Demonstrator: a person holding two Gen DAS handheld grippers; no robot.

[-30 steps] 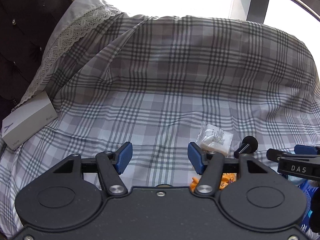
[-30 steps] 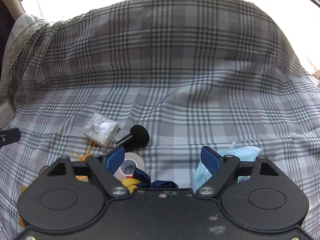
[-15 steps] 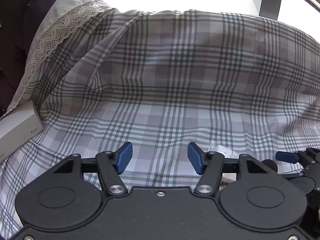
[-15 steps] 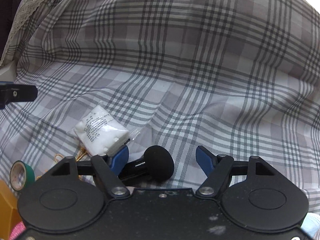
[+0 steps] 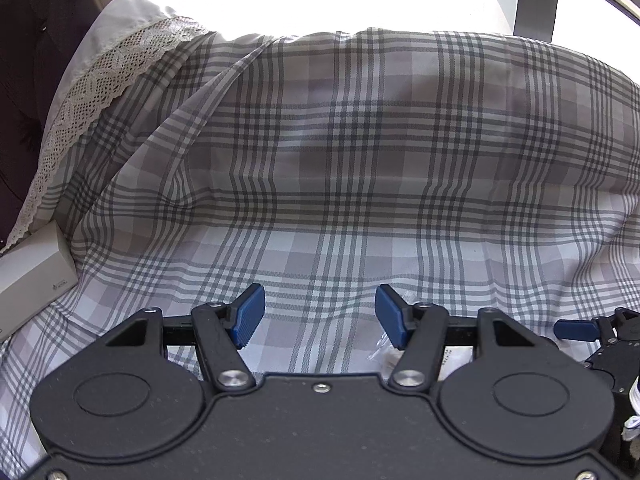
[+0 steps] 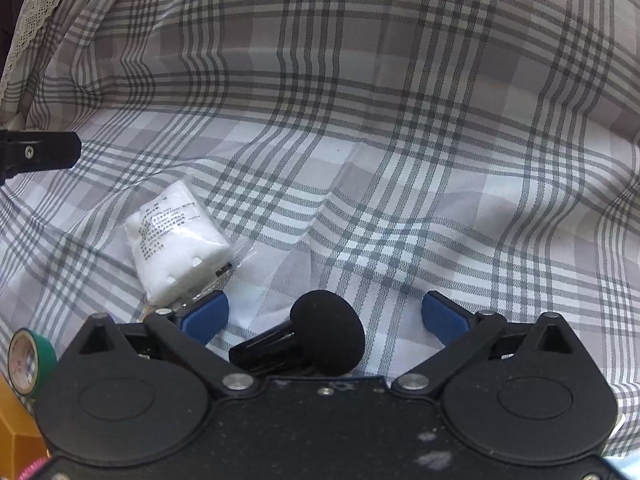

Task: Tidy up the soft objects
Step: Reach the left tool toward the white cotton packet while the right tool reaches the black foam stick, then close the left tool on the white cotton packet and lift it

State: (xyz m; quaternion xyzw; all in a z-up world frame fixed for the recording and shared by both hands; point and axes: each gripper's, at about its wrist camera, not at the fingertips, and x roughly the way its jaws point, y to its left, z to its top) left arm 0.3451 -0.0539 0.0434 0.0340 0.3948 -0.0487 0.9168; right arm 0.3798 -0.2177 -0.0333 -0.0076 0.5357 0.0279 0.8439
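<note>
Plaid bedsheet [image 6: 400, 160] lies bare beyond foam-tipped microphone [image 6: 320, 340].

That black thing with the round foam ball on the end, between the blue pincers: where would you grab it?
Probably by the foam ball: the black foam-tipped microphone lies flat on the checked bedcover, stem pointing left, and the ball is its widest, softest part. The right gripper, jaws just opened wide and touching nothing, can come straight down, one pad each side.

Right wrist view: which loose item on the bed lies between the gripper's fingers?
The black foam-tipped microphone, between the right gripper's open fingers; the white packet and green tape roll sit off left.
</note>
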